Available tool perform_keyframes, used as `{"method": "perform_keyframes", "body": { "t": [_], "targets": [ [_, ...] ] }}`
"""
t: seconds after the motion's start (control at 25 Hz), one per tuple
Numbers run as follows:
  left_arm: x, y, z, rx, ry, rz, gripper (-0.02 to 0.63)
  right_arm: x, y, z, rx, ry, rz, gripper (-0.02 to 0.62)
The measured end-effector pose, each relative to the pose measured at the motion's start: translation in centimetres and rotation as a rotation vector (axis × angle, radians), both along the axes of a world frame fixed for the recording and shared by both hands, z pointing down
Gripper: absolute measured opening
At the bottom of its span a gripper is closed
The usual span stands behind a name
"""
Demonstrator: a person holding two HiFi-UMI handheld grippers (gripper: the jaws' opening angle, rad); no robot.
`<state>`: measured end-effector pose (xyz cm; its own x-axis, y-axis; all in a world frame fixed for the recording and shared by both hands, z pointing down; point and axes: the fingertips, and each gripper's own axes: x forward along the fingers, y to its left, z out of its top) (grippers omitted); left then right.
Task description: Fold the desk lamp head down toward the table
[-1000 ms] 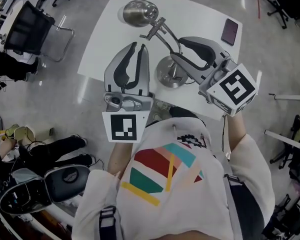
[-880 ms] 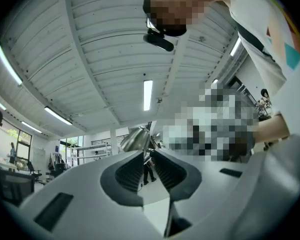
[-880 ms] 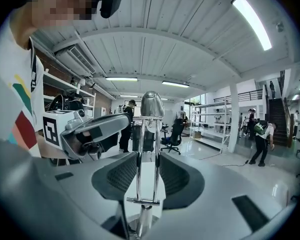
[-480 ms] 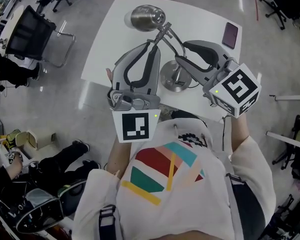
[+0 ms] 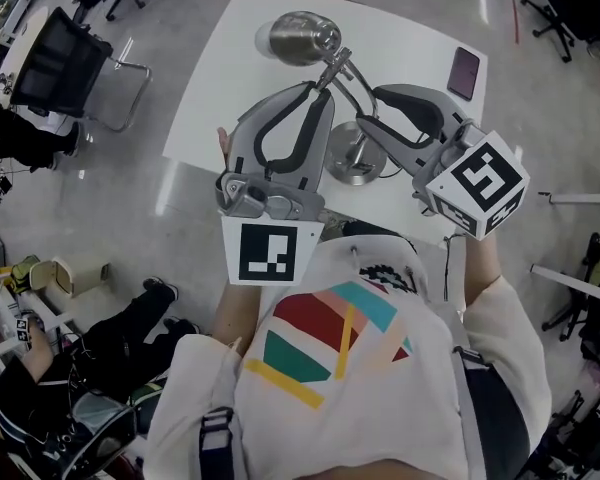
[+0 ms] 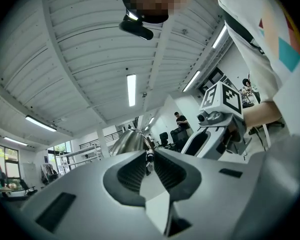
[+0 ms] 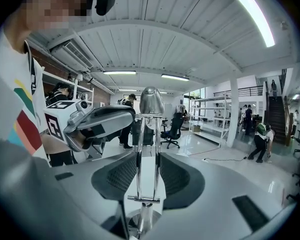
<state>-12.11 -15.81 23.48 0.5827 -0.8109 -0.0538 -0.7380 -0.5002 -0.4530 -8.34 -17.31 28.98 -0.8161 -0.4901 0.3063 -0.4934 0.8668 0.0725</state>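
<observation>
Clamping the desk lamp (image 5: 342, 68) arm: left gripper (image 5: 323, 90) just below the head (image 5: 302, 38), right gripper (image 5: 365, 123) lower; phone (image 5: 463, 66) well aside on table (image 5: 410, 38).

Head view: flat, even indoor light, slightly dim, colours muted. White surface (image 5: 230, 78) is brightest patch; pale glare streaks on glossy floor (image 5: 170, 193). Chrome lamp head (image 5: 300, 38) carries soft highlights. Focus sharp throughout.

Both gripper views: heavy fisheye, ceiling beams bowed, black vignette at corners. Ceiling strip lights (image 6: 131, 89) blown out white, main light source. Left tongs (image 6: 149, 156) close to lens, soft-focused; right tongs (image 7: 147, 158) likewise. Lamp arm (image 7: 139, 134) crisp, thin glints along rods. Far background hazy.
</observation>
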Motion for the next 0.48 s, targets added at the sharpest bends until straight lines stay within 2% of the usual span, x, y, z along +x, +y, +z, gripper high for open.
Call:
{"method": "perform_keyframes", "body": {
  "t": [0.2,0.48],
  "targets": [
    [-0.21,0.03,0.01,0.017,-0.032,-0.007,0.089,-0.24,-0.07,0.07,-0.009,0.006,-0.015,0.150],
    [-0.05,0.10,0.02,0.007,-0.063,0.028,0.083,-0.11,-0.16,0.07,-0.035,0.067,-0.034,0.150]
  ]
}}
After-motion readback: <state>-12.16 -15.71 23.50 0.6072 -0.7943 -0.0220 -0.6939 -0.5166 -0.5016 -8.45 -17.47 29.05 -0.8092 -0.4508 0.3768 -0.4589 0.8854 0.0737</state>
